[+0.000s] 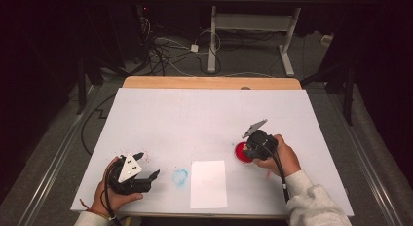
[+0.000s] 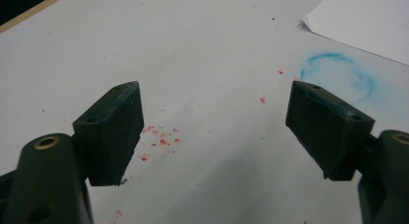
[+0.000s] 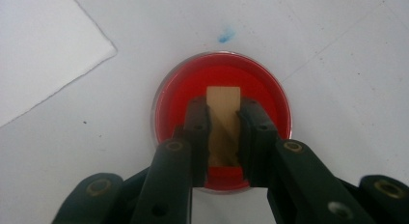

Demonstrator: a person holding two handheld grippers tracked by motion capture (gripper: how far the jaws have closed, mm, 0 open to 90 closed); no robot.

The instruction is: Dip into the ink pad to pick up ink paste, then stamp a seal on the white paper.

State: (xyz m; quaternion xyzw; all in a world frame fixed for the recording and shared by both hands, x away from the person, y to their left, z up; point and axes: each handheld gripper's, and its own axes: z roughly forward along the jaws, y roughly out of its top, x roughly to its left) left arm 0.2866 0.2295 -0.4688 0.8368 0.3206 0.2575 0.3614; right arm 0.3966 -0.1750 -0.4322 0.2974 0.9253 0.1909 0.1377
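A round dish of red ink sits on the white table cover right of centre. My right gripper hangs over it, shut on a small pale wooden block that is held upright above the red surface. Near the front left edge my left gripper lies low over the table, jaws wide apart, nothing between them. A faint blue ring print marks the cover just right of it.
A white paper sheet lies at the front centre between the hands. Red specks dot the cover under the left gripper, and a blue smear lies beyond the dish. The table's wooden far edge shows.
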